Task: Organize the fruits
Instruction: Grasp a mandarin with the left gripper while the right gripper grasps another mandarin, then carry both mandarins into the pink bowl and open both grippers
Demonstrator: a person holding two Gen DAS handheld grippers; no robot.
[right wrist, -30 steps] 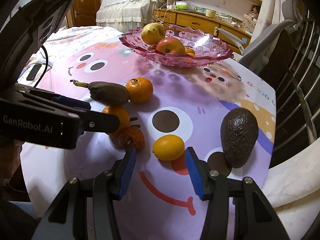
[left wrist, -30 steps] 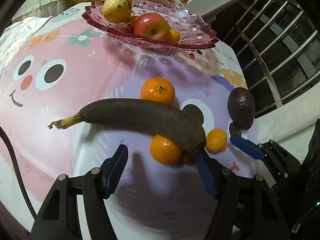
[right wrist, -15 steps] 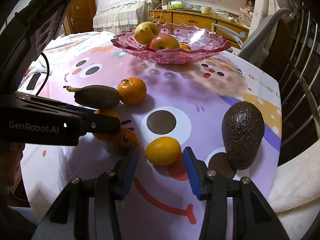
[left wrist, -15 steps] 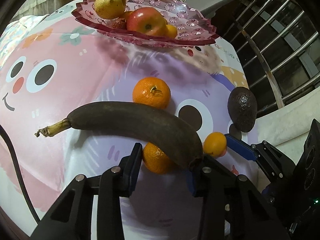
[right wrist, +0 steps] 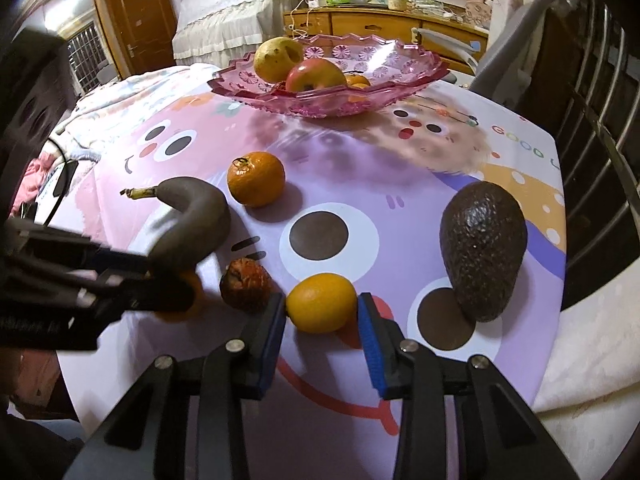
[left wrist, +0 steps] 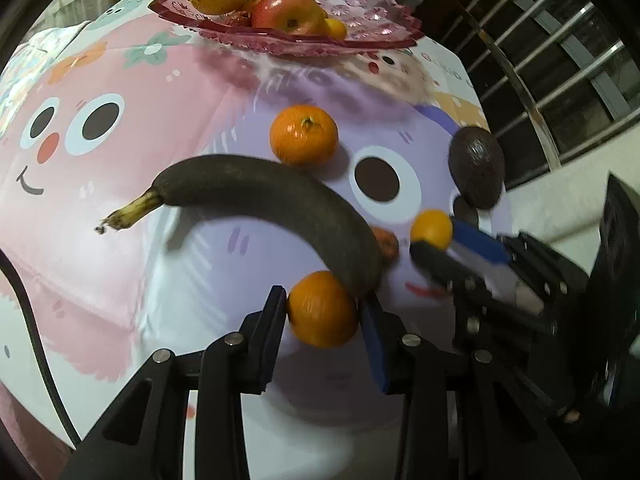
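1. Left-wrist view shows the left gripper (left wrist: 323,310) with its jaws closed on a mandarin (left wrist: 322,309), both pads touching the fruit's sides. An overripe, nearly black banana (left wrist: 276,210) sits with its blunt end against the top of that mandarin. From where I stand, lifting the mandarin will likely drag or roll the banana, and a soft banana could smear or swing into the fruit beside it.

2. Right-wrist view shows the right gripper (right wrist: 322,304) with its jaws around a small yellow-orange citrus (right wrist: 321,303); the left pad touches it, and the right pad looks to be at its skin, though I cannot tell whether the squeeze is firm. A round, smooth fruit held only at its widest point may pop out forward.

3. A shrivelled reddish-brown fruit (right wrist: 246,285) lies just beside the right gripper's left finger, so a sideways nudge could send it rolling.

4. Both grippers work close together, so I judge a collision between them is possible when they lift.

5. A dark avocado (right wrist: 482,250) lies near, right of the citrus, and another mandarin (right wrist: 256,179) lies behind the banana; both are still on the cartoon tablecloth (right wrist: 400,184).

6. The pink glass bowl (right wrist: 400,76) at the far edge already holds a pear (right wrist: 278,58), an apple (right wrist: 314,76) and small citrus; dropping fruit in could knock them or chip the glass.
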